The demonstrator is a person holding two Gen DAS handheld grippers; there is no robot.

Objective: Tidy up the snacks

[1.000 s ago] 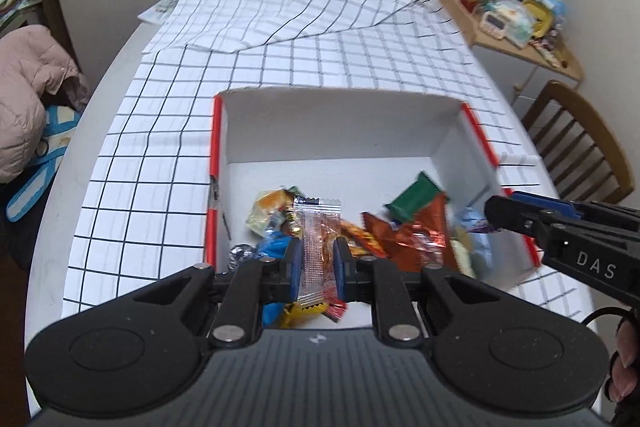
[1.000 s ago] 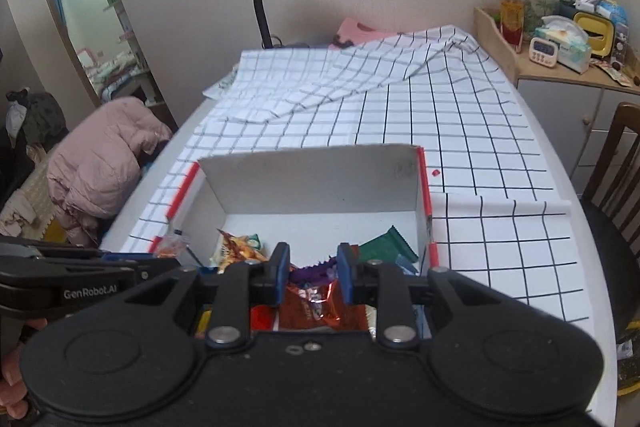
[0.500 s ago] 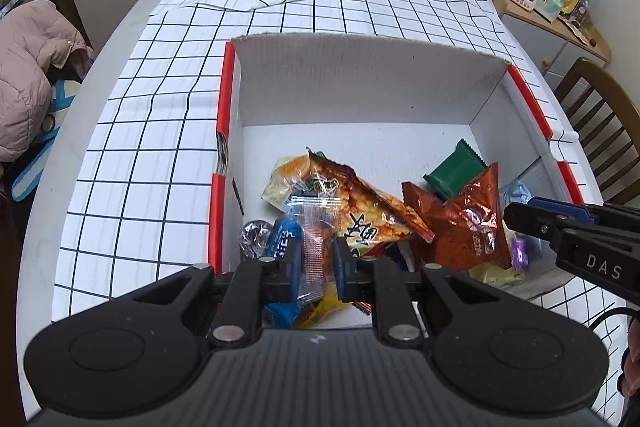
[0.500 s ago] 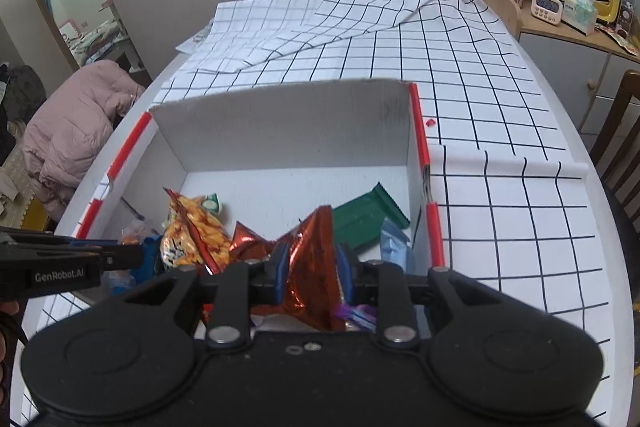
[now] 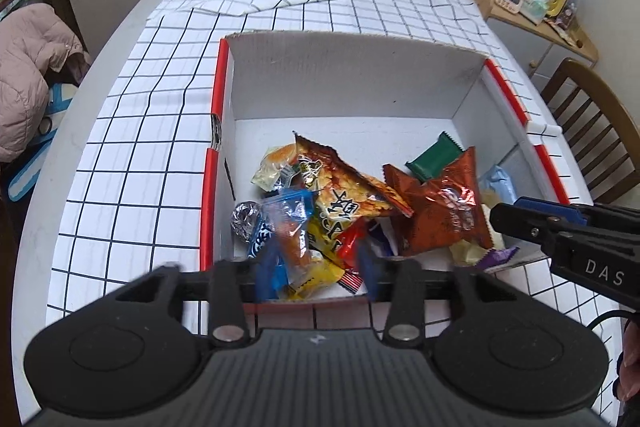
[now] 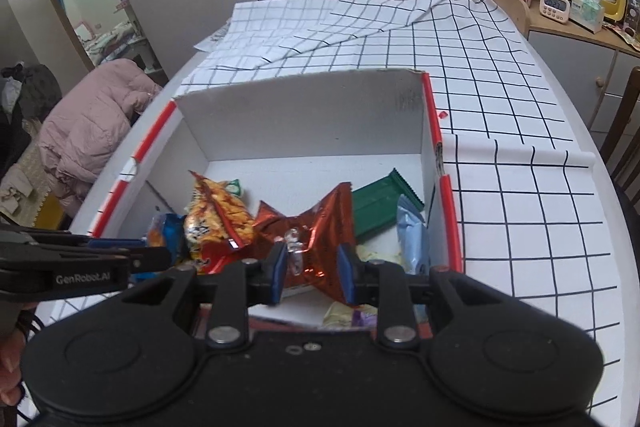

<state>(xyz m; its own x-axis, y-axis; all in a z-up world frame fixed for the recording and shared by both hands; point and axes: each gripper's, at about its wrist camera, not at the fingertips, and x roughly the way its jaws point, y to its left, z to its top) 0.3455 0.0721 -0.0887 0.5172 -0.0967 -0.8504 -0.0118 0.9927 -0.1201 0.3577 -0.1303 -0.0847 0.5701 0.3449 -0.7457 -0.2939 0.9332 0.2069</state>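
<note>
My left tongs are spreading, the clear snack packet loose between their pads above the pile. My right tongs pinch the copper foil snack bag. Both hang over the white cardboard box, where an orange chip bag and a green wrapper lie. The box sits on the gridded surface.
</note>
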